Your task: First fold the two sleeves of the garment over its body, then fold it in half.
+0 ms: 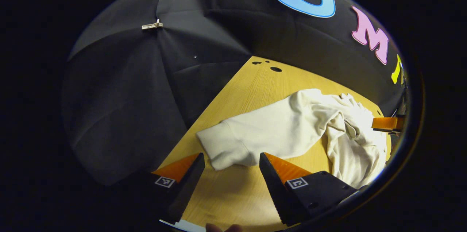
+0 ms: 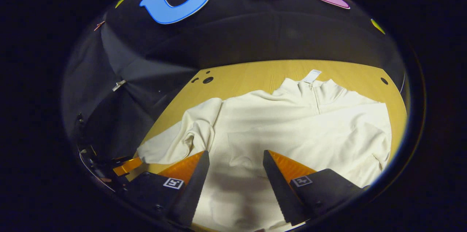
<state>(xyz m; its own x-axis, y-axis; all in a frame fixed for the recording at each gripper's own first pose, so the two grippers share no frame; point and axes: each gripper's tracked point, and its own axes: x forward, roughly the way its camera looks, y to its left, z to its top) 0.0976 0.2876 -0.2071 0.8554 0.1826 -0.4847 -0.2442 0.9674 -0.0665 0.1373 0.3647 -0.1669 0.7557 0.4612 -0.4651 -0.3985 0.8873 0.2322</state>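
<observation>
A cream quarter-zip sweatshirt (image 2: 292,122) lies face up on a pale wooden surface (image 2: 255,71) inside a booth draped in black cloth. In the right gripper view its zipped stand-up collar (image 2: 313,86) points toward twelve o'clock, with a white neck label showing, and the body spreads down toward six o'clock.

In the left gripper view, one sleeve (image 1: 262,133) stretches out from the body, and its cuff (image 1: 219,148) lies flat on the bare wood toward seven o'clock. The left tongs (image 1: 230,162) are spread wide and hold nothing; their tips sit on either side of the cuff, close to it but not gripping. The right tongs (image 2: 235,161) are also spread wide and empty, hovering over the lower middle of the body. The other gripper's tip shows at the three o'clock edge of the left gripper view, by the bunched cloth there.

Neither sleeve appears folded yet, so this looks like the start of the first step. The likely next move calls for the left tongs to lower, pinch the cuff, then carry it across onto the body.
</observation>
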